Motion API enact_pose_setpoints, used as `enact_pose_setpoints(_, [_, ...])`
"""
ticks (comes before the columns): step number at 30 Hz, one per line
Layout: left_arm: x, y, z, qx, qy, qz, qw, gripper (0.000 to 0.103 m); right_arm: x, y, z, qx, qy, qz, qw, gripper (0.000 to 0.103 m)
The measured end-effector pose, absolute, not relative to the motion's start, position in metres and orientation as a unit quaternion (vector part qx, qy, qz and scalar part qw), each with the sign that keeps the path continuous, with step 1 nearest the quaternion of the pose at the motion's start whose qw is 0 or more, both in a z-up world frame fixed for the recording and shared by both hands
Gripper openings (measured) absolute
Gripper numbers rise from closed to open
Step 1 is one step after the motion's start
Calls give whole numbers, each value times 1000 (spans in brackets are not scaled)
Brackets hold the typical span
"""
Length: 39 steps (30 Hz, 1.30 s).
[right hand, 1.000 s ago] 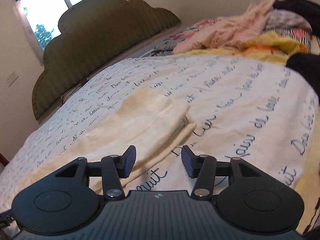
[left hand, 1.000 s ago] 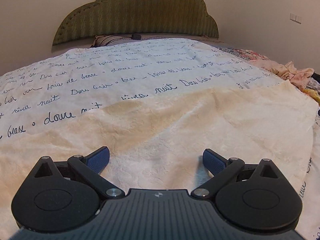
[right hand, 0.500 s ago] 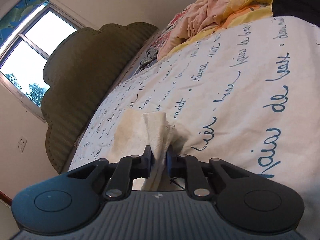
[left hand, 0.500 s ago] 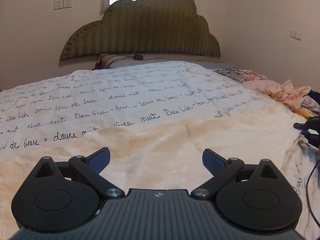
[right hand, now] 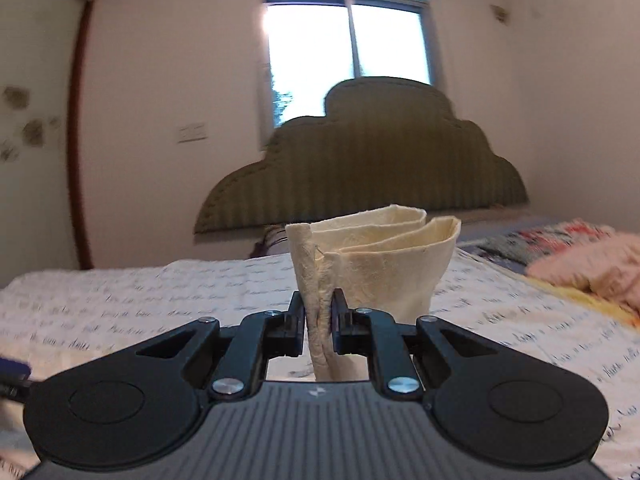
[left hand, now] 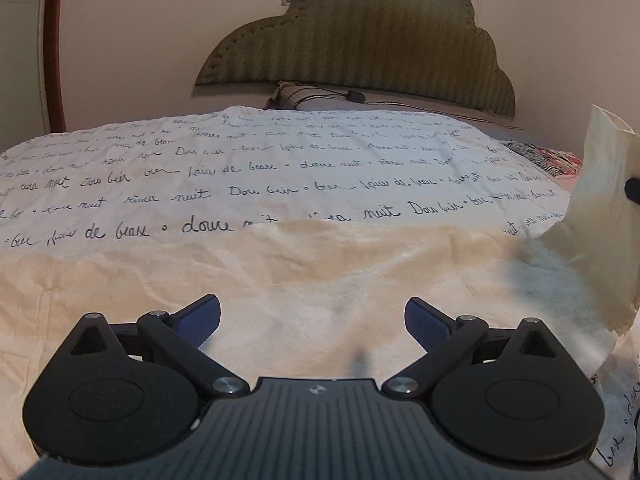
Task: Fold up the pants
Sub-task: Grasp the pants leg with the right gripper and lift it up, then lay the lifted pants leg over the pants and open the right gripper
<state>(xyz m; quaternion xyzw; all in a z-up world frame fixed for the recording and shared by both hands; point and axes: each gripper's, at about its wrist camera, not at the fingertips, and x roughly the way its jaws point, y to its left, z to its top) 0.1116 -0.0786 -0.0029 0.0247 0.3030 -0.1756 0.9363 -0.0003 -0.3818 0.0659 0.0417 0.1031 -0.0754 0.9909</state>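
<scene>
The cream pants (left hand: 320, 272) lie spread across the bed under my left gripper (left hand: 312, 320), which is open and empty just above the cloth. My right gripper (right hand: 319, 316) is shut on the end of the pants (right hand: 376, 256) and holds it lifted above the bed, the layered hem standing upright past the fingers. In the left wrist view that raised end (left hand: 604, 216) hangs at the far right, with a dark bit of the right gripper beside it.
The bed carries a white sheet with handwritten script (left hand: 280, 160). A green scalloped headboard (right hand: 360, 160) and a window (right hand: 344, 52) stand behind. A pile of pink and coloured clothes (right hand: 588, 264) lies at the right. A pillow with a dark cable (left hand: 320, 98) sits near the headboard.
My right gripper closed on the pants' end and lifted it up off the bed, swinging to face the headboard. My left gripper stayed open over the cloth, drifting slightly.
</scene>
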Motion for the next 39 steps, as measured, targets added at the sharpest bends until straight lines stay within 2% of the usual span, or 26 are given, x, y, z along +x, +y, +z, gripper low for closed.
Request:
enact_pose_setpoints(3, [111, -75, 0, 25, 293, -155, 943, 100, 11, -315, 53, -39, 127, 0, 991, 12])
enact_pose_setpoints(8, [109, -68, 2, 27, 286, -137, 948, 100, 21, -240, 17, -97, 189, 101, 972, 12])
enact_pose_setpoints(15, [114, -73, 4, 20, 288, -128, 949, 100, 16, -202, 0, -166, 213, 129, 954, 13])
enact_pose_setpoints(17, [118, -79, 6, 18, 288, -135, 948, 100, 18, -191, -6, -200, 231, 134, 943, 28])
enact_pose_setpoints(19, [117, -84, 10, 26, 281, -142, 949, 100, 9, -184, -9, -228, 241, 133, 934, 29])
enact_pose_setpoints(21, [115, -90, 14, 40, 269, -146, 951, 100, -10, -189, 5, -229, 232, 176, 929, 29])
enact_pose_setpoints(23, [113, -98, 20, 50, 254, -158, 953, 101, -27, -214, 28, -170, 220, 212, 937, 29])
enact_pose_setpoints(27, [117, -134, 25, 66, 253, -211, 942, 101, -28, -283, 51, -81, 217, 82, 969, 29])
enact_pose_setpoints(31, [121, -166, 11, 76, 243, -238, 937, 102, -36, -318, 43, -121, 247, -41, 960, 29])
enact_pose_setpoints(34, [129, -179, -4, 80, 253, -239, 934, 102, -61, -326, 35, -126, 253, -28, 959, 43])
enact_pose_setpoints(39, [134, -188, -27, 86, 282, -230, 928, 102, -68, -317, 14, -176, 286, -33, 941, 43])
